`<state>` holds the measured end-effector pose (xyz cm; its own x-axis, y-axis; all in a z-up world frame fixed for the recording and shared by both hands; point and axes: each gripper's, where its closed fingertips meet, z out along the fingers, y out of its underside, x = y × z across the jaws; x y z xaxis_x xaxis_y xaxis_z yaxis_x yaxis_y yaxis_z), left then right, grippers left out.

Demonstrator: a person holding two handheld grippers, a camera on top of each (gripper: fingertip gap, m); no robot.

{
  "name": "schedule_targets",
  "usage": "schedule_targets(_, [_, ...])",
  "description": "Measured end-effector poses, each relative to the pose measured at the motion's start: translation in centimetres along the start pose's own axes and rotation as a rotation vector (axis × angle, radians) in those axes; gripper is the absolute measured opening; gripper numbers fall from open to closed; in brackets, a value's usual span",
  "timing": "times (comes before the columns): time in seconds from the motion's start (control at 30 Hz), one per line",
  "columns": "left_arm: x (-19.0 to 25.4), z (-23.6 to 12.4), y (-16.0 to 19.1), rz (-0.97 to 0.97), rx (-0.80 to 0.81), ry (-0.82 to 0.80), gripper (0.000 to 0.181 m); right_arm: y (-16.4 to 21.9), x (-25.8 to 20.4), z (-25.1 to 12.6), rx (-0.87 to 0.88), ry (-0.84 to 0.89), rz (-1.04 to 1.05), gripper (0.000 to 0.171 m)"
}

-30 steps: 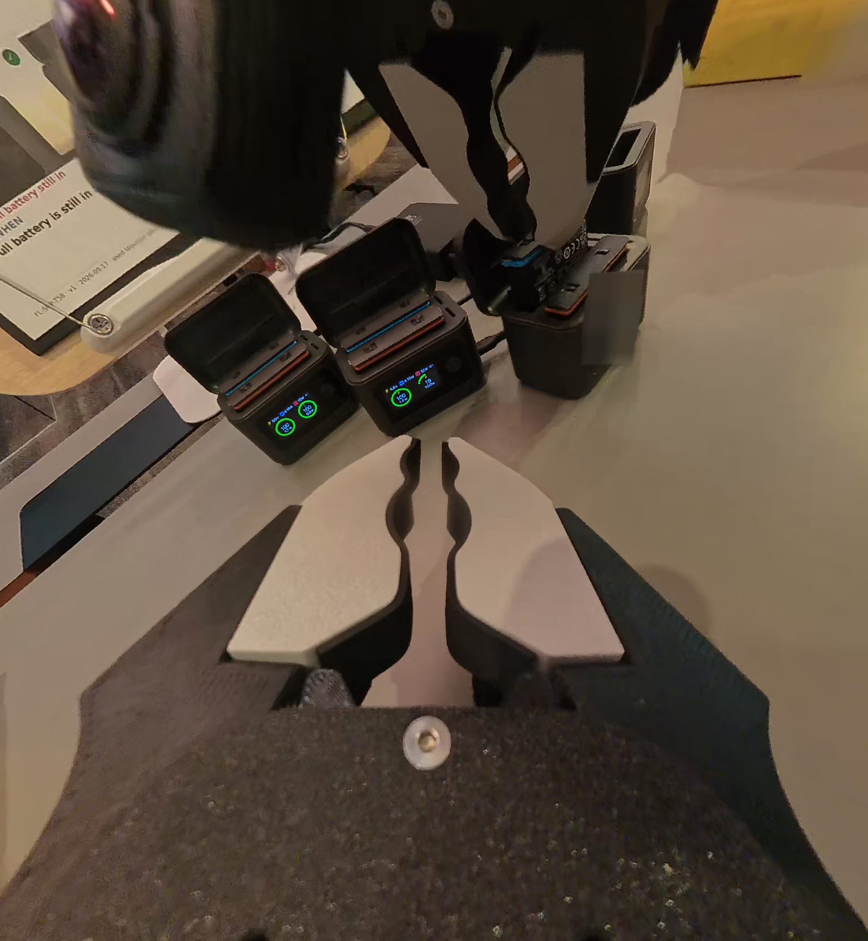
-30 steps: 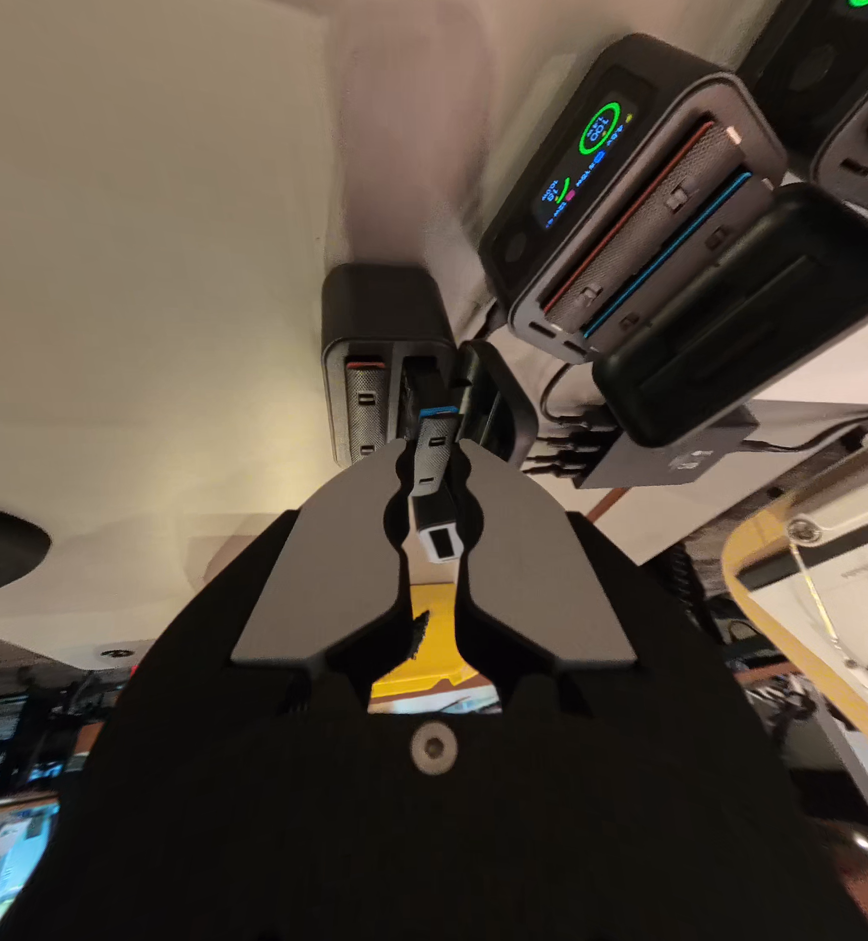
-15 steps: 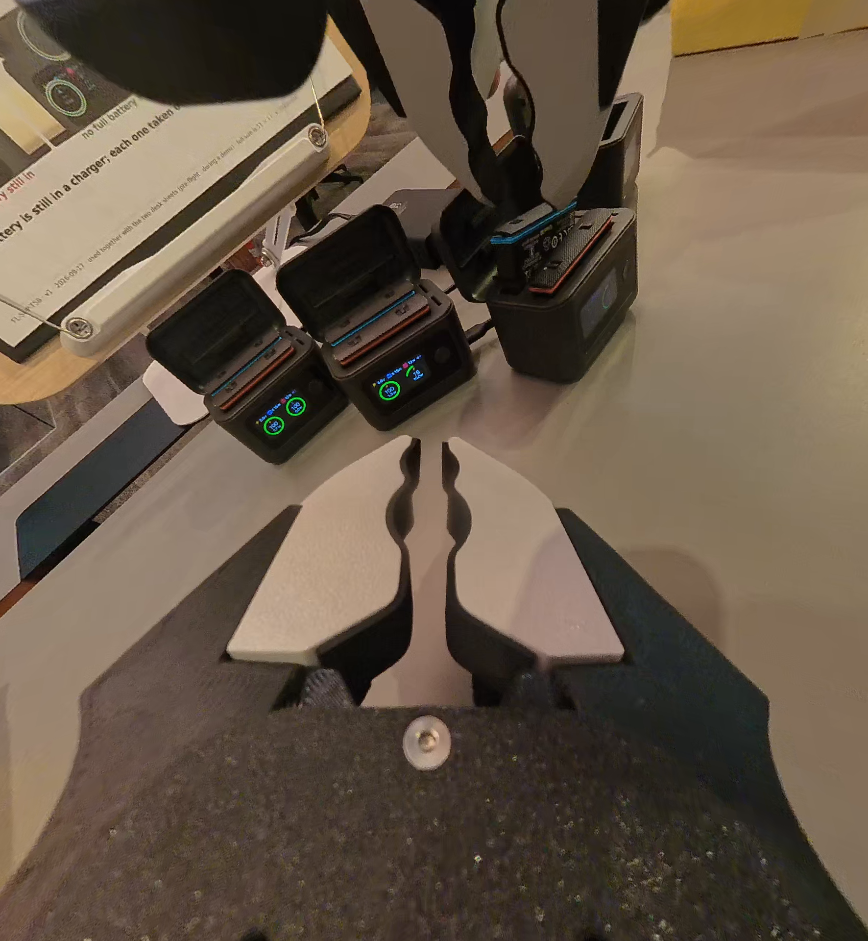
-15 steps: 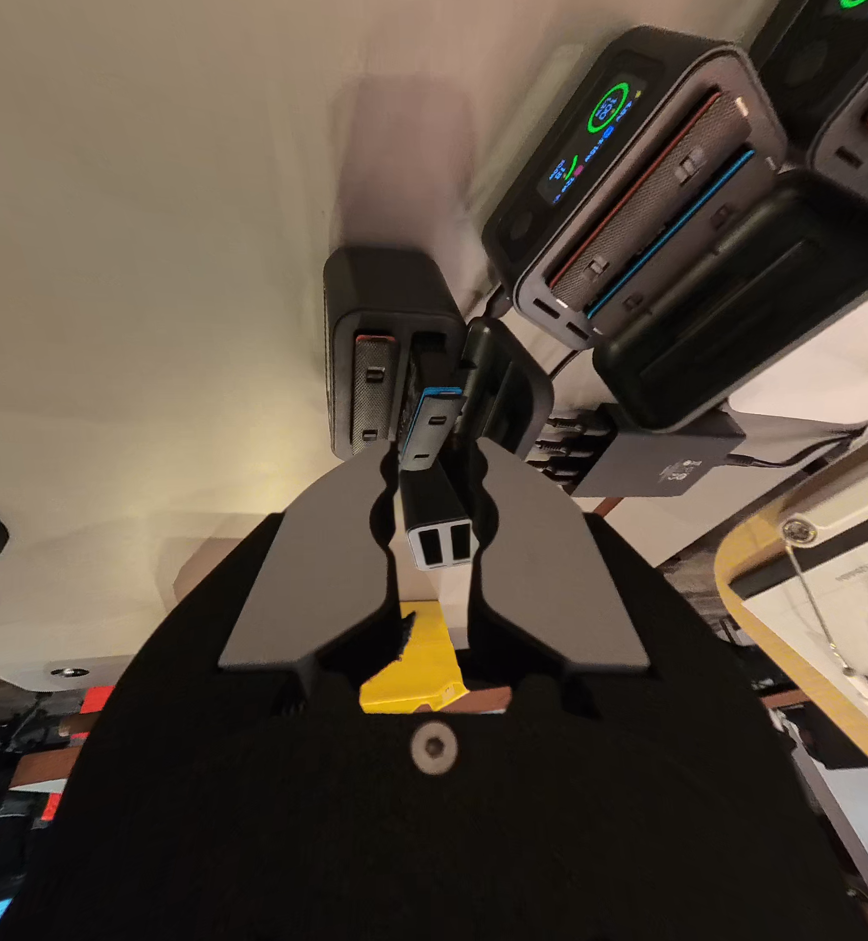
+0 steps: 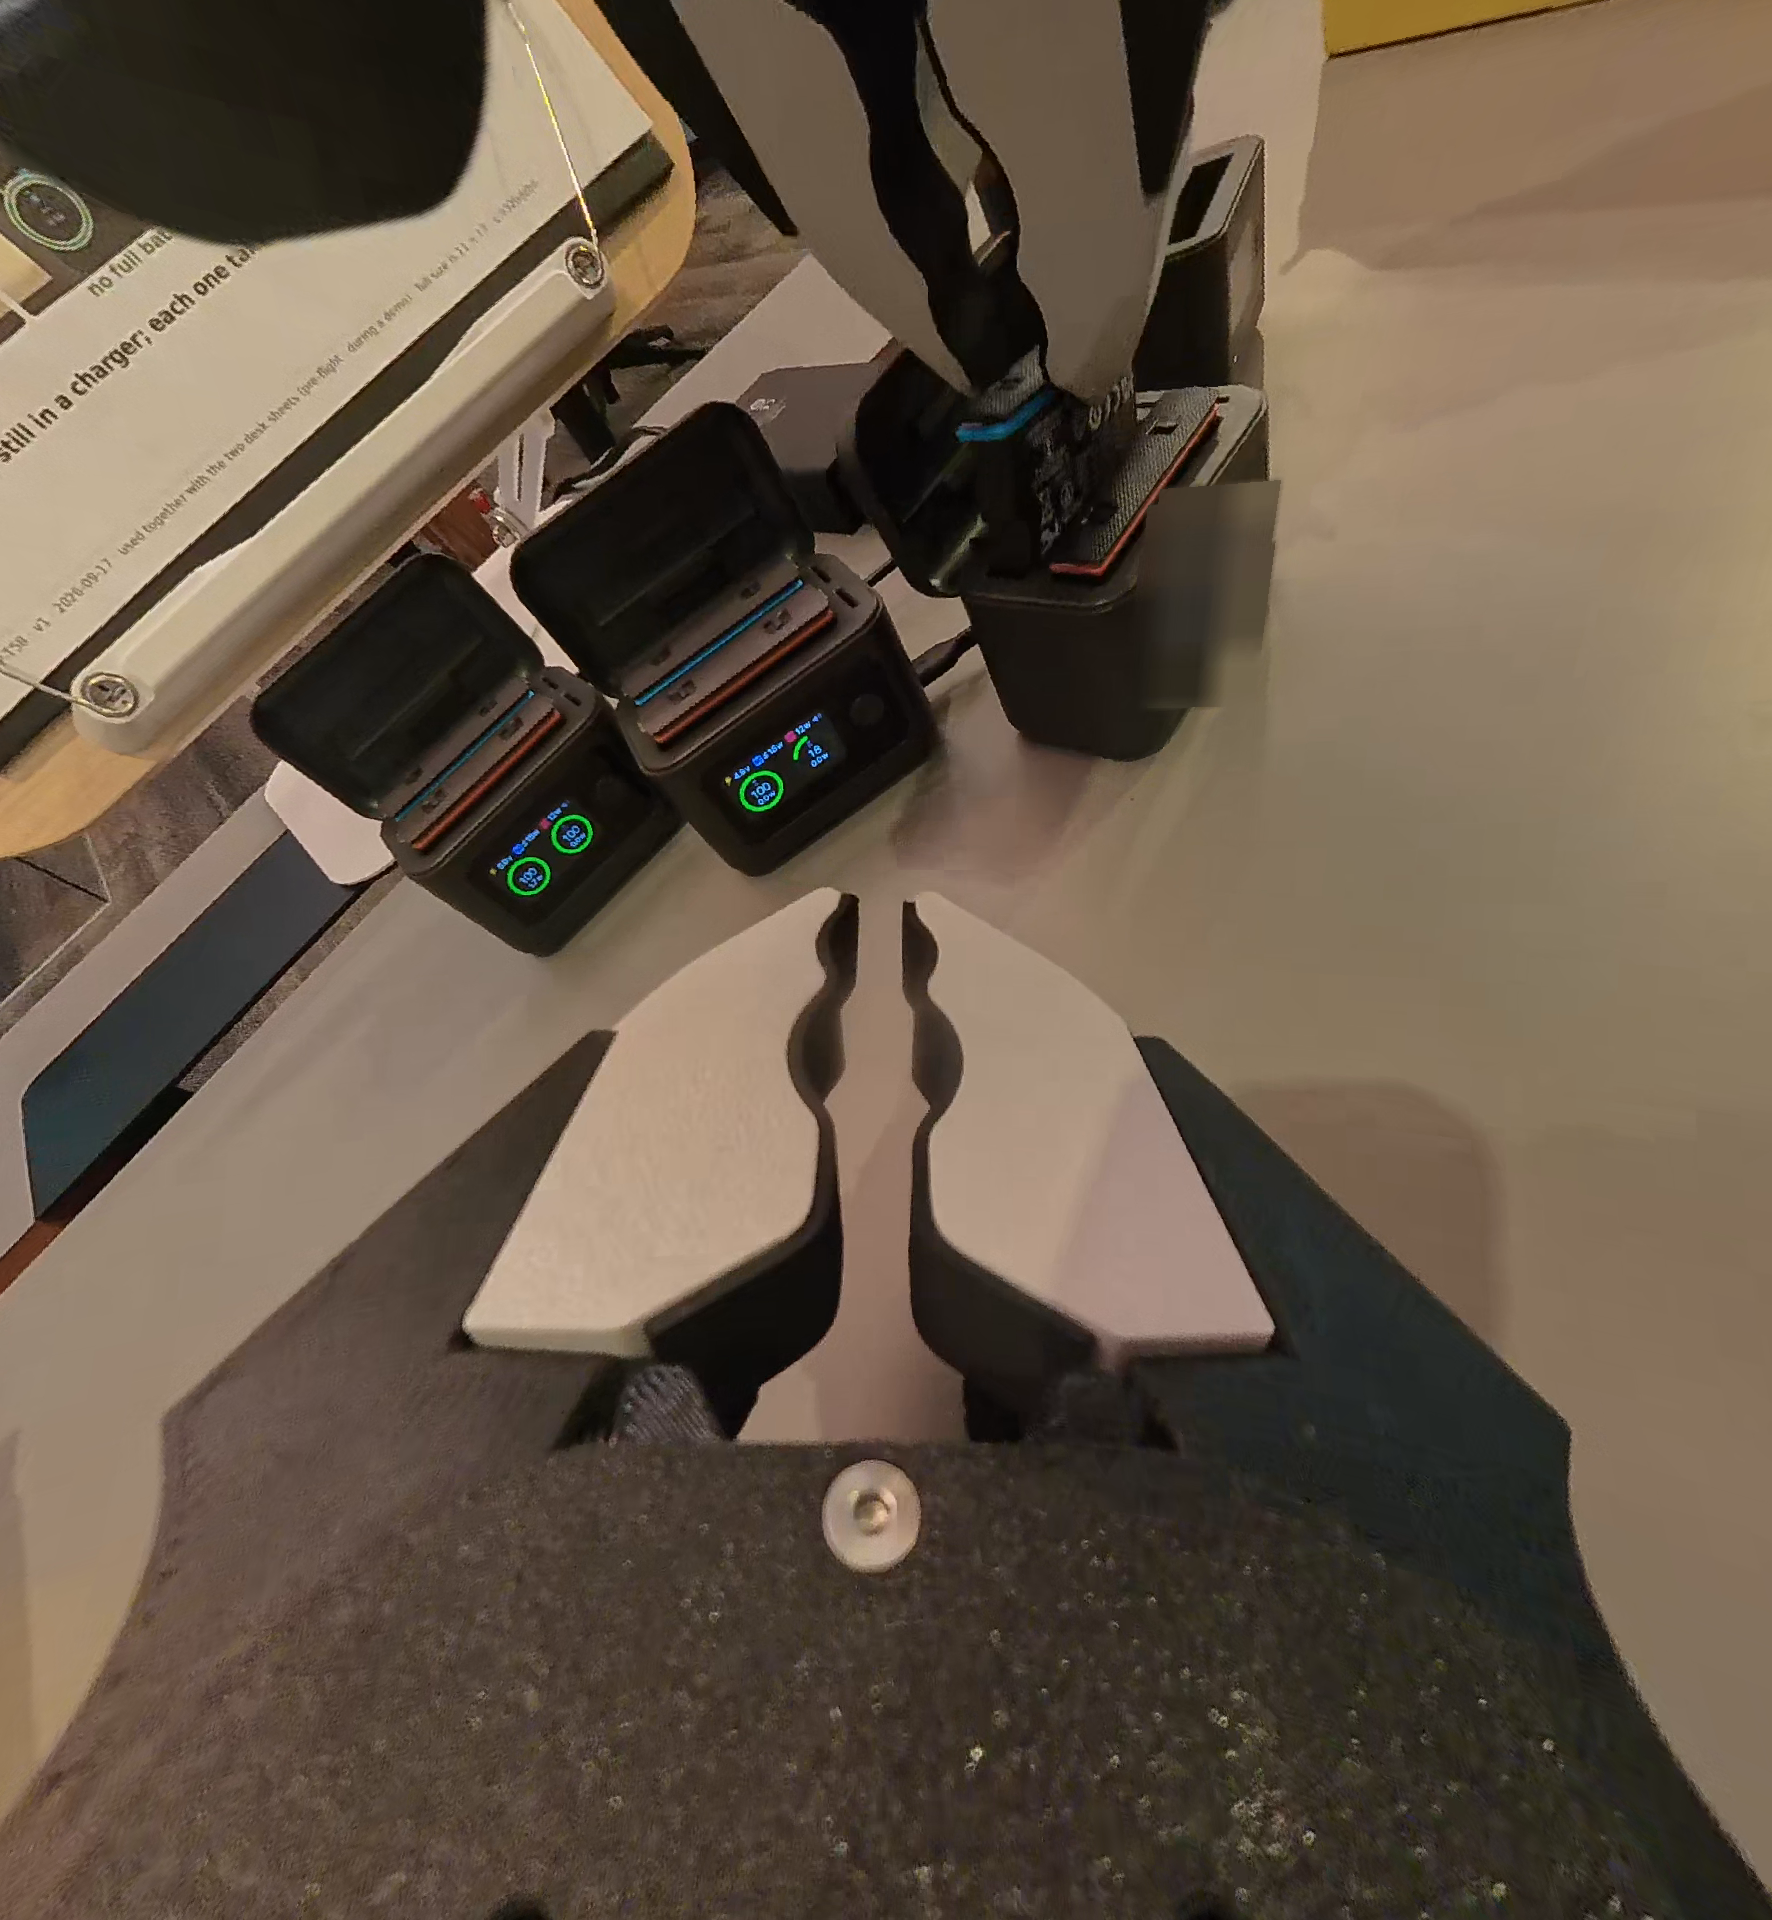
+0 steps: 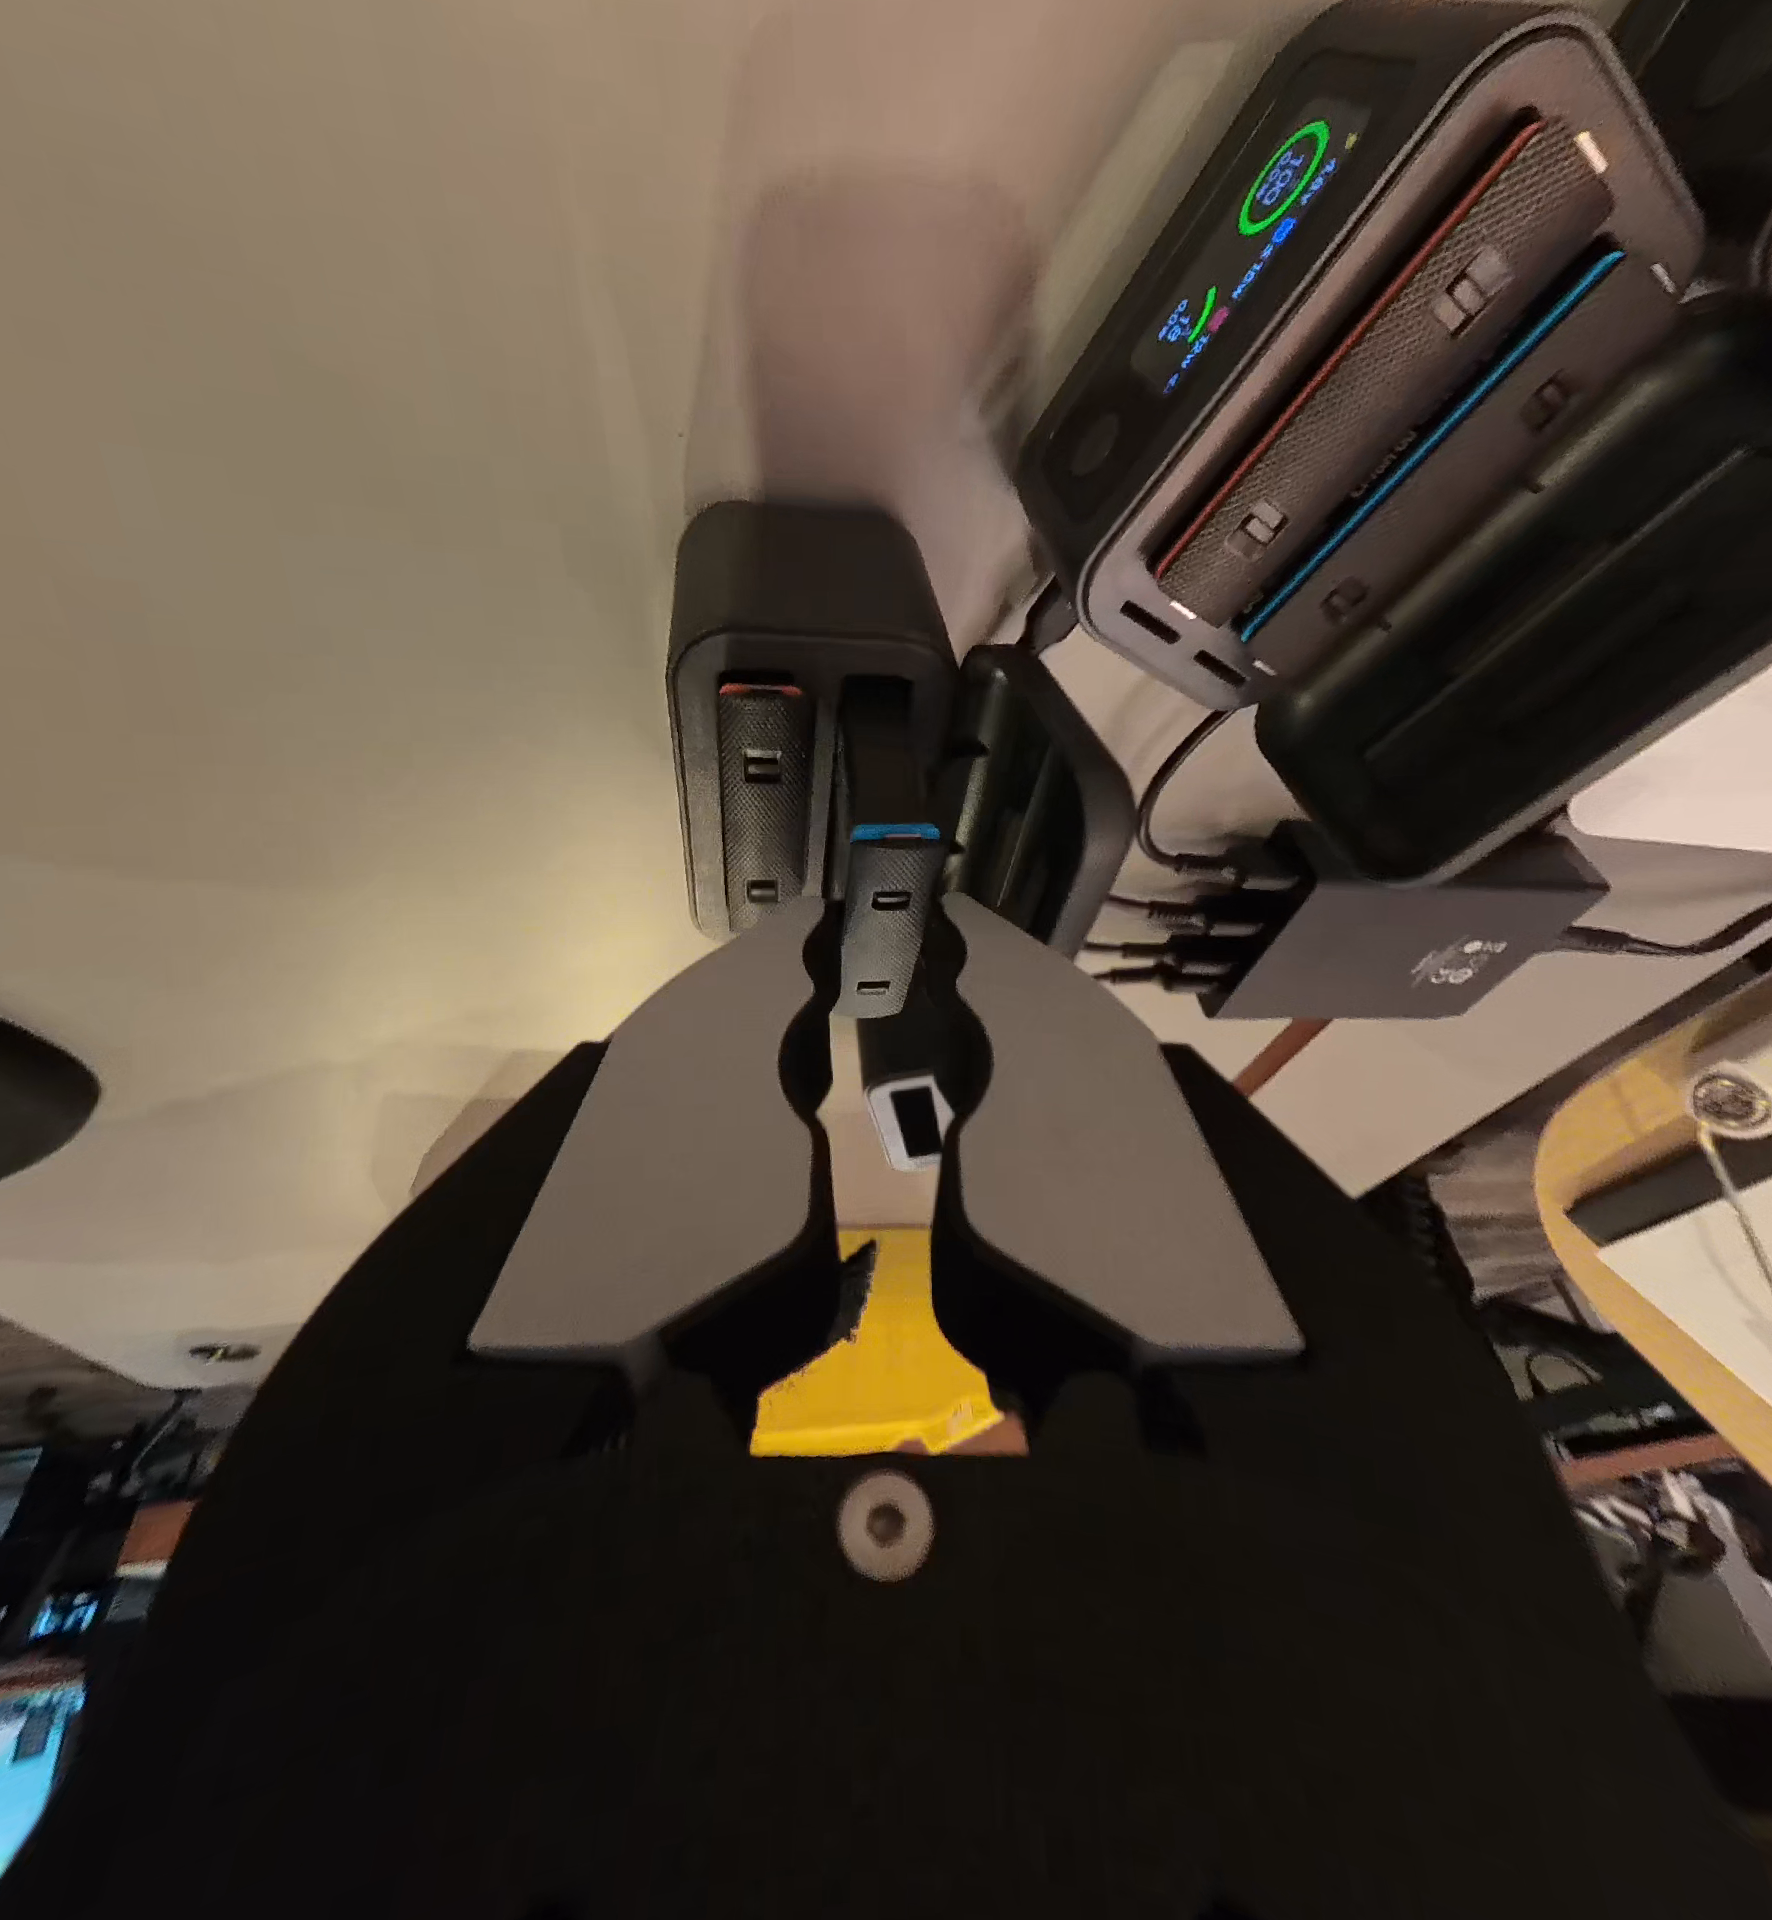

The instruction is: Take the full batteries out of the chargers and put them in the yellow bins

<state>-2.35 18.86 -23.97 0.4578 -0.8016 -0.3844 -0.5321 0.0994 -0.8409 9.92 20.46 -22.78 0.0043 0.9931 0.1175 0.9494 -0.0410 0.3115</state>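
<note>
Right wrist view: right gripper (image 6: 887,961) fingers clamp a blue-capped battery (image 6: 884,920); left gripper (image 5: 874,914) fingers nearly together, empty.

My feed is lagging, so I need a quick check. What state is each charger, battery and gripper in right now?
left gripper: shut, holding nothing
right gripper: shut on blue-tipped battery
blue-tipped battery: partly out of its slot
red-tipped battery: seated in slot
right charger: lid open
middle charger: lid open, screen lit
left charger: lid open, screen lit
</note>
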Motion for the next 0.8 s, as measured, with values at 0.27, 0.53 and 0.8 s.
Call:
schedule_targets(0.27, [0.1, 0.0, 0.0, 0.009, -0.002, 0.004, 0.008, -0.1, -0.2, -0.5, -0.239, -0.012, -0.025, 0.015])
schedule_targets(0.53, [0.2, 0.0, 0.0, 0.023, -0.006, 0.006, 0.008, -0.6, -0.3, 0.4, -0.233, 0.007, -0.051, 0.016])
schedule_targets(0.8, [0.4, 0.1, 0.2, 0.030, -0.014, 0.014, 0.008, -0.7, -0.1, 0.6, -0.016, 0.012, -0.016, 0.017])
